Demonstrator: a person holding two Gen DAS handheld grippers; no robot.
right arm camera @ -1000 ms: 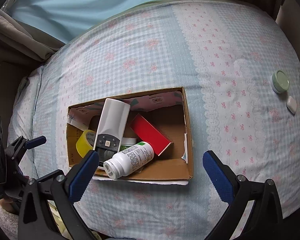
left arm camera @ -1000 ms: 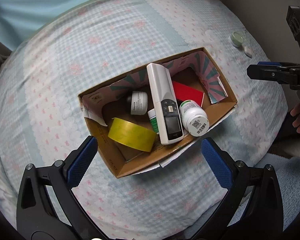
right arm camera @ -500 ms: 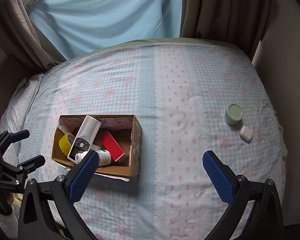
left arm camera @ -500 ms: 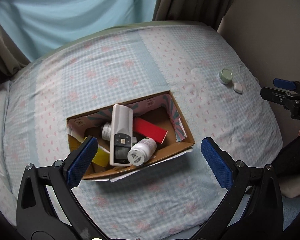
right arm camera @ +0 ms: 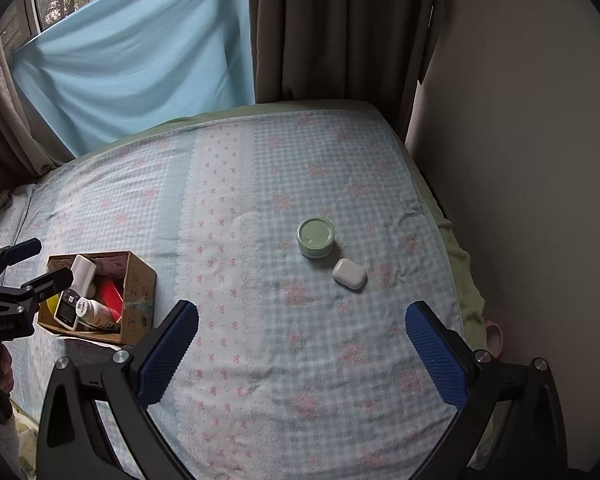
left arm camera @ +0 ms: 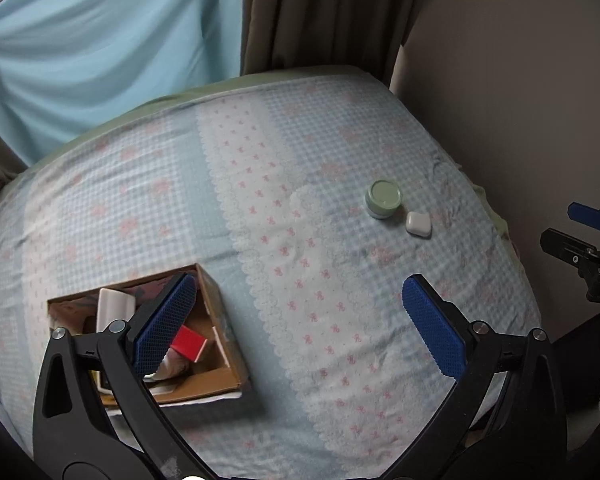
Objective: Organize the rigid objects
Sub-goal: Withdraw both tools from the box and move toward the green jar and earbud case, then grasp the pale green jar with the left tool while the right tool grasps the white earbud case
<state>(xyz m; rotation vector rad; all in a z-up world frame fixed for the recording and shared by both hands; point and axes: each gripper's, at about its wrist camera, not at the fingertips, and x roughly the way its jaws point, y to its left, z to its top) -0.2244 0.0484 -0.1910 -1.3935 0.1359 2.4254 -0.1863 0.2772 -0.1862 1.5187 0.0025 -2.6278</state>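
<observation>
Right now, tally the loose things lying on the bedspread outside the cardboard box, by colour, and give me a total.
Green: 1, the round jar
White: 1, the small rounded case
Total: 2, side by side on the bedspread, well to the right of the cardboard box

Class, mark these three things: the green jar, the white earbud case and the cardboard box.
green jar (right arm camera: 316, 234), right wrist view, on its lid.
white earbud case (right arm camera: 349, 274), right wrist view, on its top.
cardboard box (right arm camera: 140, 292), right wrist view, on its outer side wall.
</observation>
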